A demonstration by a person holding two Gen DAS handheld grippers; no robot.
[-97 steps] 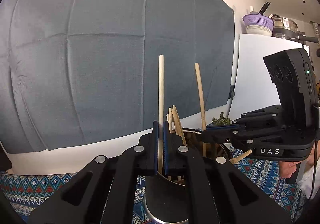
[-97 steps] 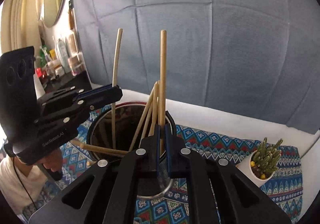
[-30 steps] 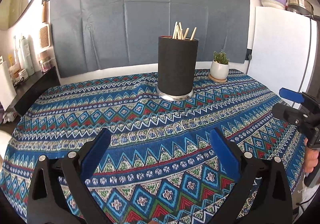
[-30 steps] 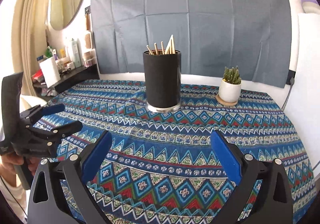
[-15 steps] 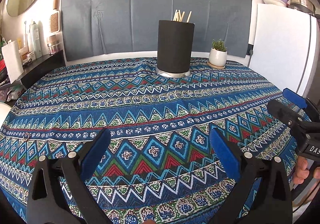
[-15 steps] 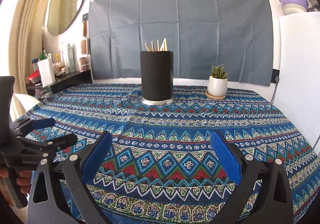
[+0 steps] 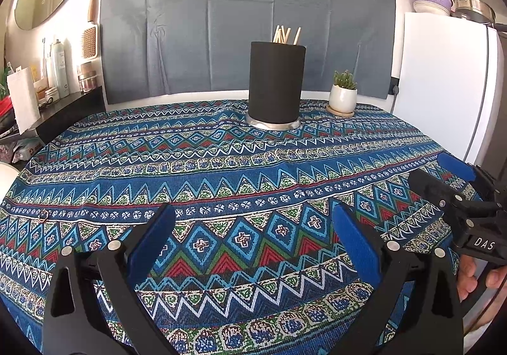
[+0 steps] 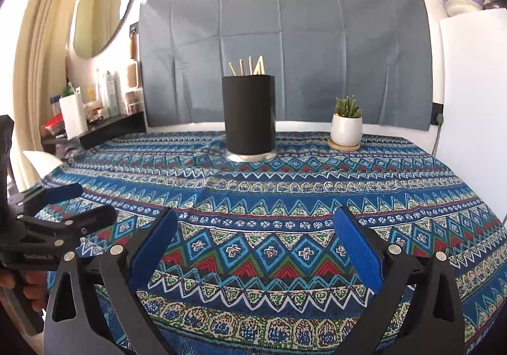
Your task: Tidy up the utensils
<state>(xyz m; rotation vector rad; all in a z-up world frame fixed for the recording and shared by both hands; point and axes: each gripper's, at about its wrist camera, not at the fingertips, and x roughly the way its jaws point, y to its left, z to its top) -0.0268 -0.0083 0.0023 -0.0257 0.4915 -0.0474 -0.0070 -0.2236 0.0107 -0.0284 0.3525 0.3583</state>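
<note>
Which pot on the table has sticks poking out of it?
The tall black holder, with wooden chopsticks sticking out the top. The little white pot beside it holds a green cactus instead.

Both wrist views face 12 o'clock from the tabletop's near edge, seemingly well back, sharing the black holder.

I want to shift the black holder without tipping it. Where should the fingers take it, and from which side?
Probably the mid wall of the black holder, approached level from the near side with the fingers spread to either side. It stands upright, tall and round; the chopsticks crowd its mouth, and whether the open fingers span it is unclear.
</note>
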